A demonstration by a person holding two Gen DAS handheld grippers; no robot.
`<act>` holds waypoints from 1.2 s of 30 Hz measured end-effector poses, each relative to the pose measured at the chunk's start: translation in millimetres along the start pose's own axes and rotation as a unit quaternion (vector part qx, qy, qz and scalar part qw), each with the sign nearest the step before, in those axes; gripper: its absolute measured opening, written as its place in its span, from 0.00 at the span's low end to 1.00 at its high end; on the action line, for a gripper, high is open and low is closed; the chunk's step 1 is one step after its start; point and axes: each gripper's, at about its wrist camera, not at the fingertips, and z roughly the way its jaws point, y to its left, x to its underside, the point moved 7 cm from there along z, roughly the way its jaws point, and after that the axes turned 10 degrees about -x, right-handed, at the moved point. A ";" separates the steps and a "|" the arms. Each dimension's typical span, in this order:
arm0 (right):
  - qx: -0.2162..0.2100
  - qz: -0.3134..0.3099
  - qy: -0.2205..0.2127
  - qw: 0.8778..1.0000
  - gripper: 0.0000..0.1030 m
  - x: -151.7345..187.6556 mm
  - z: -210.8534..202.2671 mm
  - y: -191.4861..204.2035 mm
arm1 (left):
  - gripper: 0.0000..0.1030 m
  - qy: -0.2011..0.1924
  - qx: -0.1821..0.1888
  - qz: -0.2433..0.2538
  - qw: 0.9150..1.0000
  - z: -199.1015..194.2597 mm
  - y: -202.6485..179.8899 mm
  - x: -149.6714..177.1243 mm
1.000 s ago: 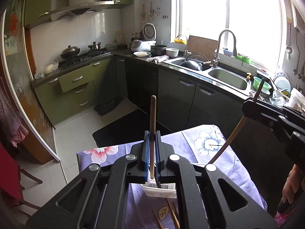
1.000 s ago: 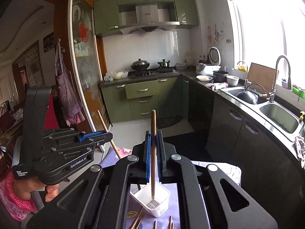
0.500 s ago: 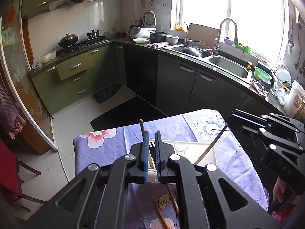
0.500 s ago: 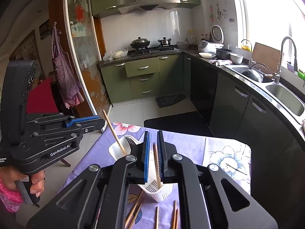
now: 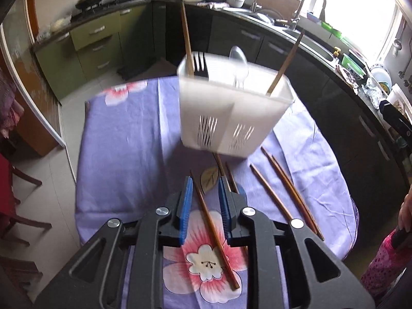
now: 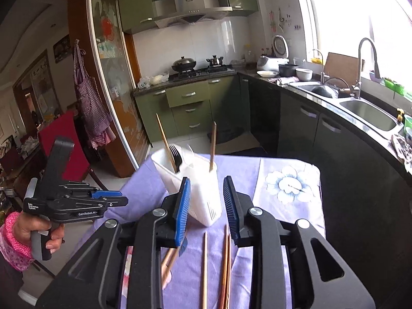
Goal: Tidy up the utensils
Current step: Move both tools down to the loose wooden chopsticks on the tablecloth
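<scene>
A white slotted caddy (image 5: 231, 113) stands on the purple flowered tablecloth (image 5: 123, 141). It holds two upright wooden chopsticks (image 5: 284, 61), a black fork (image 5: 200, 64) and a pale spoon (image 5: 239, 64). My left gripper (image 5: 205, 182) points down at the table, its jaws opening. A loose chopstick (image 5: 213, 229) lies on the cloth between them, untouched by the pads. My right gripper (image 6: 206, 183) is opening too, with nothing in it. The caddy (image 6: 203, 195) stands just beyond its fingertips. The left gripper (image 6: 121, 200) shows at the left of the right wrist view, held by a hand (image 6: 33, 229).
Several more loose chopsticks (image 5: 283, 188) lie on the cloth in front of the caddy and to its right, also chopsticks (image 6: 204, 265) under the right gripper. Dark kitchen cabinets and a sink (image 6: 365, 113) run along the right. A red chair (image 6: 61, 141) stands left of the table.
Both grippers held upright chopsticks; those now stand in the caddy. Both grippers have dropped toward the table and their jaws have parted.
</scene>
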 end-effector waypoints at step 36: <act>0.031 0.022 0.187 0.982 0.29 108.9 123.6 -61.4 | 0.09 0.114 -0.053 0.002 0.992 109.7 -21.5 38.6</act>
